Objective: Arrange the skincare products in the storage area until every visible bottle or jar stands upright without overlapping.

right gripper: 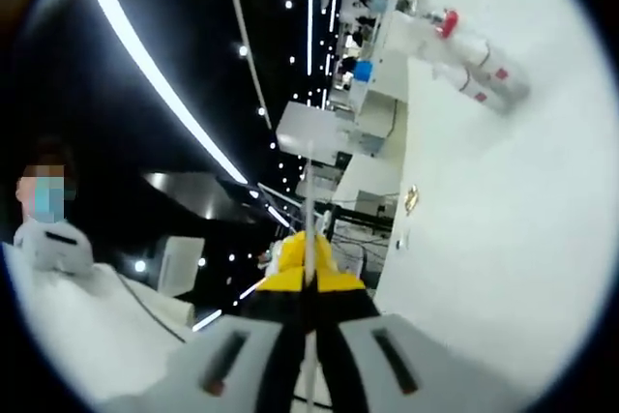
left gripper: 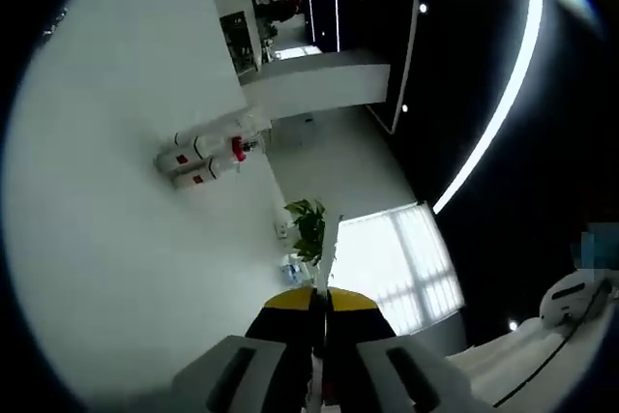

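My left gripper (left gripper: 320,295) rises from the bottom of the left gripper view, its yellow-tipped jaws pressed together with nothing between them. My right gripper (right gripper: 308,244) stands the same way in the right gripper view, shut and holding nothing. Both views are rolled sideways and look out into a room. Two white cylinders (left gripper: 198,160) with red marks and a red cap sit side by side against a large white surface (left gripper: 106,239), far from the jaws. In the right gripper view the same pair (right gripper: 479,65) is at the upper right. I cannot tell what they are.
A dark ceiling with long light strips (left gripper: 503,94) fills much of both views. A green plant (left gripper: 309,224) and a bright window (left gripper: 401,263) lie beyond the left jaws. A person in white (right gripper: 53,239) is at the left of the right gripper view.
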A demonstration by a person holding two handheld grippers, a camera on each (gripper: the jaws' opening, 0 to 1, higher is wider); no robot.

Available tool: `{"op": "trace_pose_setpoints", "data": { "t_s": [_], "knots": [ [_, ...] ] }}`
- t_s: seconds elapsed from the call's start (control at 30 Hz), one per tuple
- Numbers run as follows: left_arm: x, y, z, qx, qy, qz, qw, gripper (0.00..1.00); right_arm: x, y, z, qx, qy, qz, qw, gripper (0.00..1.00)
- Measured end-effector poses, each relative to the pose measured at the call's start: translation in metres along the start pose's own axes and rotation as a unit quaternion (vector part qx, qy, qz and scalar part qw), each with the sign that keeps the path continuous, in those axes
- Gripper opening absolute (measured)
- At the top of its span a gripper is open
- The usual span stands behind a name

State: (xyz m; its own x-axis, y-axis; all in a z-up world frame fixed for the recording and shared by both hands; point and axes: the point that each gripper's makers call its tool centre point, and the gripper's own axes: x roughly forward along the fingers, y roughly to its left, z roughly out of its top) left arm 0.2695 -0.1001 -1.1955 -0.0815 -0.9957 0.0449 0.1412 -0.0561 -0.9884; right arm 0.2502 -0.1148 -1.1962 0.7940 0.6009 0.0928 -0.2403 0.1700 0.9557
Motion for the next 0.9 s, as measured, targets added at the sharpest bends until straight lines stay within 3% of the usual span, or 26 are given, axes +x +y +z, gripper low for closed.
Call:
{"op": "trace_pose_setpoints", "data": {
  "t_s": [0.03, 0.1, 0.4, 0.53, 0.7, 0.87, 0.9],
  "knots": [
    [0.001, 0.001, -0.008, 0.007, 0.019, 0.002, 0.9998, 0.05, -0.001, -0.001, 0.004, 0.002, -0.008, 0.000, 1.0000, 0.00],
    [0.002, -0.001, -0.012, 0.014, 0.027, 0.004, 0.9995, 0.05, -0.002, -0.001, 0.007, 0.006, -0.015, 0.000, 0.9999, 0.00],
    [-0.002, -0.001, -0.013, 0.030, 0.043, 0.010, 0.9986, 0.02, 0.000, -0.001, 0.010, 0.025, -0.043, 0.005, 0.9987, 0.00],
    [-0.006, 0.001, -0.008, 0.022, 0.027, 0.010, 0.9994, 0.01, 0.003, -0.002, 0.013, 0.024, -0.055, 0.006, 0.9982, 0.03],
    [-0.012, 0.005, 0.006, 0.004, -0.005, 0.007, 1.0000, 0.01, 0.005, -0.004, 0.004, 0.006, -0.024, -0.006, 0.9997, 0.04],
    [-0.008, 0.005, 0.003, 0.006, -0.004, 0.013, 0.9999, 0.02, 0.003, -0.006, 0.003, -0.001, -0.018, -0.010, 0.9998, 0.00],
    [-0.007, 0.006, 0.003, -0.010, -0.006, 0.012, 0.9999, 0.02, 0.002, -0.007, 0.005, 0.006, -0.024, -0.010, 0.9996, 0.00]
  ]
}}
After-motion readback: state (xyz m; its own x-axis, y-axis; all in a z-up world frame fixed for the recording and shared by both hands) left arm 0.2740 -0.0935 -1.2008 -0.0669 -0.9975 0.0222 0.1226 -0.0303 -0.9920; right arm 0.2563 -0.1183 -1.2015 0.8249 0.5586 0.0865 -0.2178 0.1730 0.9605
